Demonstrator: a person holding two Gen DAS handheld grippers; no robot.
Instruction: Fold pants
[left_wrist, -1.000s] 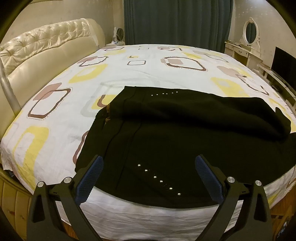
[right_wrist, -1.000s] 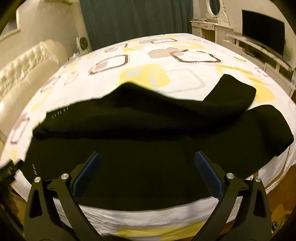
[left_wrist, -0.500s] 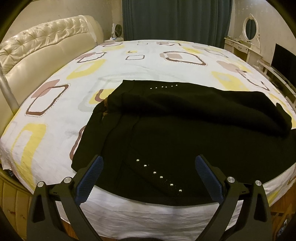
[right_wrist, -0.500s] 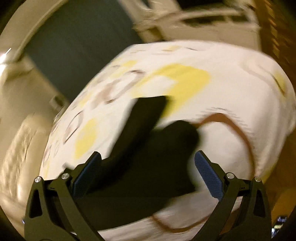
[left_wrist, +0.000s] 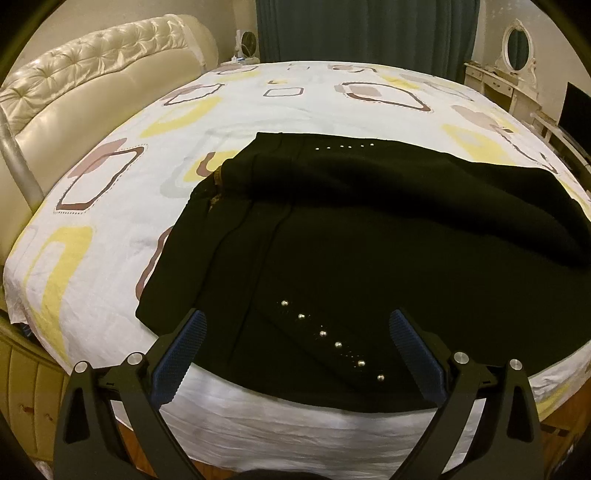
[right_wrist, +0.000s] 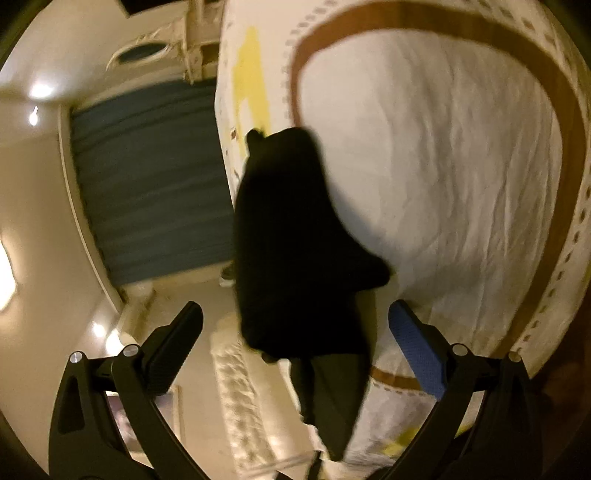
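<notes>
Black pants (left_wrist: 369, 251) with rows of small silver studs lie spread across the near part of a bed, waist to the left, one leg folded loosely over the other. My left gripper (left_wrist: 293, 350) is open and empty, just above the pants' near edge. My right gripper (right_wrist: 295, 339) is open and empty; its view is rolled sideways and blurred, looking along the pants' leg ends (right_wrist: 295, 236) from the bed's right end.
The bed has a white sheet (left_wrist: 110, 229) with yellow and brown squares and a cream tufted headboard (left_wrist: 74, 96) at the left. Dark curtains (left_wrist: 369, 33), a white vanity with an oval mirror (left_wrist: 517, 51) and a dark screen (left_wrist: 576, 110) stand behind.
My right gripper has swung right to the leg ends and rolled onto its side. My left gripper has edged slightly forward and lower. The pants have not moved.
</notes>
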